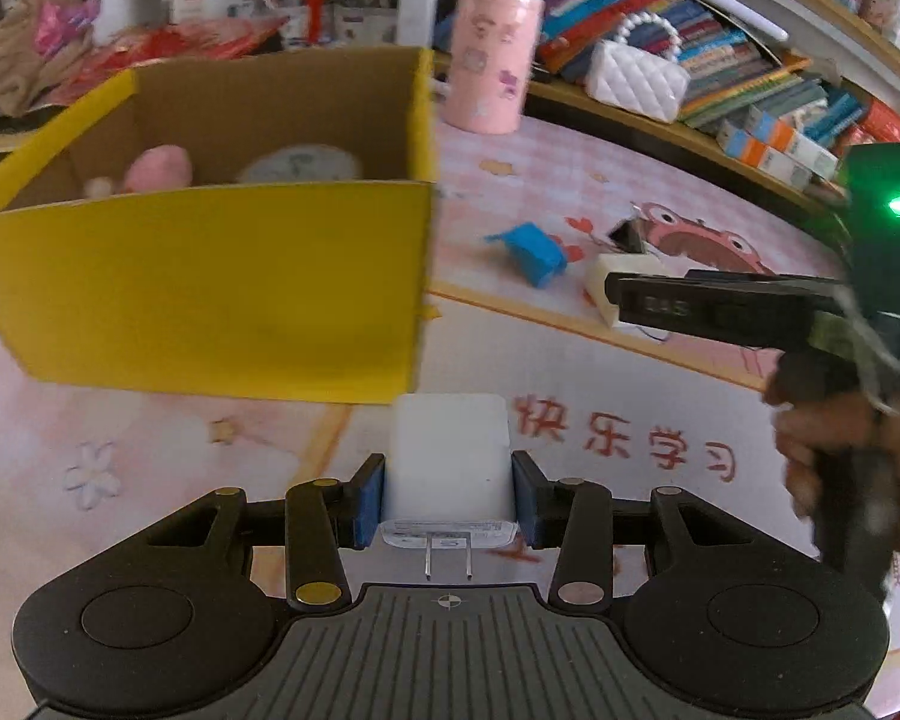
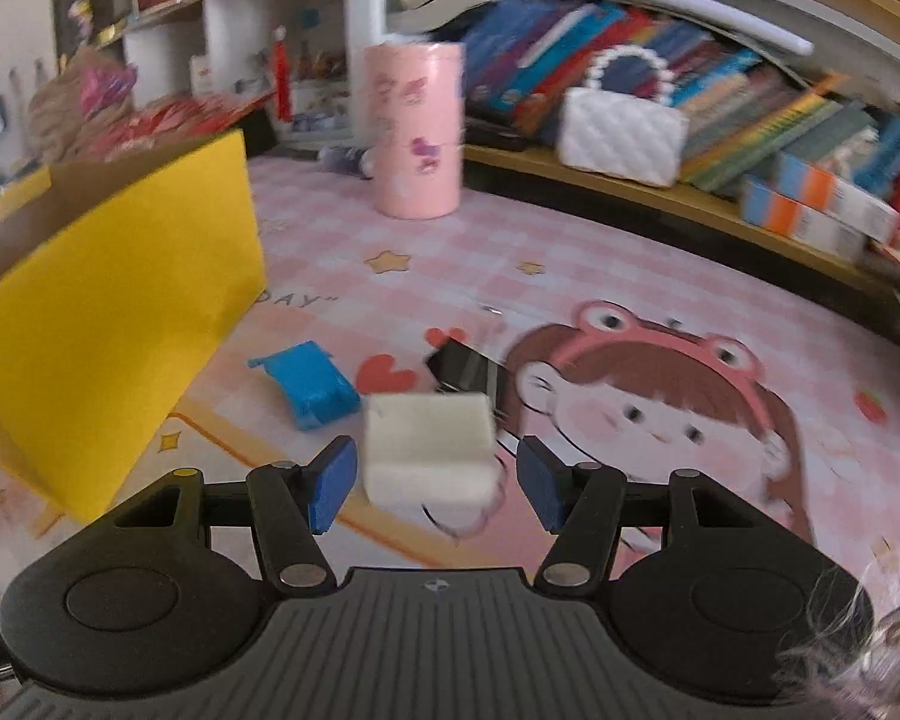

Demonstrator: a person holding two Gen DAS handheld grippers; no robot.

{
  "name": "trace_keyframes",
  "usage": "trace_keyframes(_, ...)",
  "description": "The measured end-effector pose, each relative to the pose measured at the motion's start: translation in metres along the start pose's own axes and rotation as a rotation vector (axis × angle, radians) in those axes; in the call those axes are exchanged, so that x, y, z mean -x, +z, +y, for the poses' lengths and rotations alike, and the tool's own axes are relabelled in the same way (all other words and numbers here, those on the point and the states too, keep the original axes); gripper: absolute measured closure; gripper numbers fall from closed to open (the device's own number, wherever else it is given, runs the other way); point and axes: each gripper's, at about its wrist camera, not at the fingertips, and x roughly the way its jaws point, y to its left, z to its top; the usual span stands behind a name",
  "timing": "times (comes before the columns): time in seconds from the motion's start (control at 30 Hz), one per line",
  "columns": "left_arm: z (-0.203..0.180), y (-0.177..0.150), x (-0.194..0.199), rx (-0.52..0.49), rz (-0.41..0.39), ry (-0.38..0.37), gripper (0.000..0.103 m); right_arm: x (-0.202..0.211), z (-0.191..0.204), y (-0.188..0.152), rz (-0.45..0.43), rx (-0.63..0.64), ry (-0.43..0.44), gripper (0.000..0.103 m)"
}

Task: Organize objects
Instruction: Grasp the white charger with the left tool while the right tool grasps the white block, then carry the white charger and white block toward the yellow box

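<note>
My left gripper [image 1: 448, 480] is shut on a white plug charger [image 1: 448, 456], its two prongs pointing back at the camera. It hangs just in front of the yellow cardboard box [image 1: 210, 276], which holds a pink plush [image 1: 159, 168] and a round grey item [image 1: 299, 163]. My right gripper [image 2: 435, 474] is open. A cream white block [image 2: 429, 444] lies on the mat between its blue pads, with a gap on each side. A blue object [image 2: 309, 384] and a small black object [image 2: 462, 363] lie just beyond. In the left wrist view the right gripper [image 1: 615, 300] reaches in from the right.
A pink cartoon mat [image 2: 630, 276] covers the table. A tall pink cylinder [image 2: 417, 132] and a white quilted purse [image 2: 621, 138] stand at the back. Behind them runs a low shelf of books [image 2: 780, 138]. Cluttered shelves rise at the back left.
</note>
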Motion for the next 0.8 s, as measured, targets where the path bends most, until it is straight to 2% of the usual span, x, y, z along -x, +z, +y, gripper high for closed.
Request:
trace_keyframes(0.13,0.012,-0.003,0.011,0.022,-0.019,0.005,0.062,-0.023,0.007,0.006,0.023,0.02,-0.024,0.044)
trace_keyframes(0.2,0.017,-0.004,0.016,0.031,-0.028,-0.003,0.062,-0.026,0.009,0.006,0.033,0.03,-0.041,0.051)
trace_keyframes(0.37,0.026,-0.006,0.024,0.052,-0.051,-0.03,0.062,-0.017,0.01,0.003,0.043,0.029,-0.056,0.059)
trace_keyframes(0.63,0.045,-0.011,0.037,0.063,-0.082,-0.085,0.062,0.037,0.019,-0.012,0.059,-0.077,-0.075,0.061)
trace_keyframes(0.8,0.062,-0.016,0.044,0.08,-0.085,-0.113,0.062,0.077,0.039,-0.025,0.11,-0.161,-0.088,0.061)
